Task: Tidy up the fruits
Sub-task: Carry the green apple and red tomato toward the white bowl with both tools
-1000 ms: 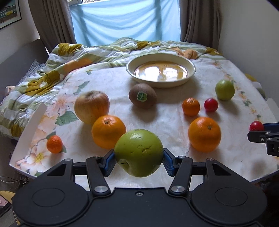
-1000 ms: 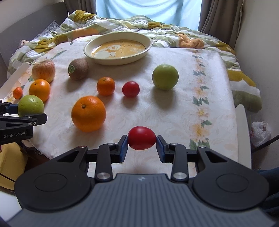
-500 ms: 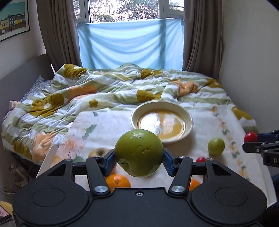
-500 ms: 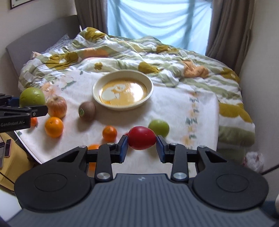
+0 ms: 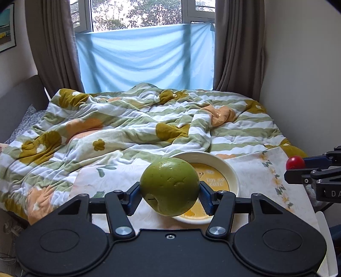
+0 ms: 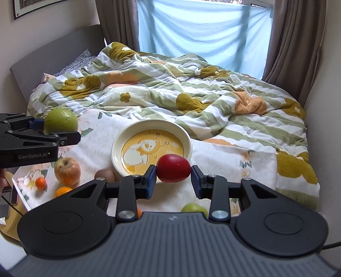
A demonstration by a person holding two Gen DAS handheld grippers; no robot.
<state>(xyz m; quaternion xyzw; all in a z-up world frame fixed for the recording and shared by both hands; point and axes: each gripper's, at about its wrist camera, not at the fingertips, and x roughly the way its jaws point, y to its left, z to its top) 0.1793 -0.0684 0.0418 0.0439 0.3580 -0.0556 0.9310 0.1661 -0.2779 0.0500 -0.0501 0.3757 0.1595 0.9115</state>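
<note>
Green apple (image 5: 169, 185), firm and round, sits clamped across its middle in the left tool (image 5: 169, 198); the right tool (image 6: 173, 178) pinches a smooth, likely slippery red fruit (image 6: 173, 168).

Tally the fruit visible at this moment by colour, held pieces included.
Green: 2, held green apple, green apple on the cloth
Red: 1, held red oval fruit
Orange: 3, small mandarin, orange, partly hidden orange sliver
Yellow-red: 1, yellow-red apple
Brown: 1, brown kiwi
Total: 8

Bedroom w/ bed (image 5: 132, 127) under rumpled striped floral quilt (image 6: 170, 85), grey headboard (image 6: 55, 49), window (image 5: 138, 12) w/ blue sheet (image 5: 145, 57), brown curtains (image 5: 238, 46), daylight, pale walls (image 5: 302, 64).
</note>
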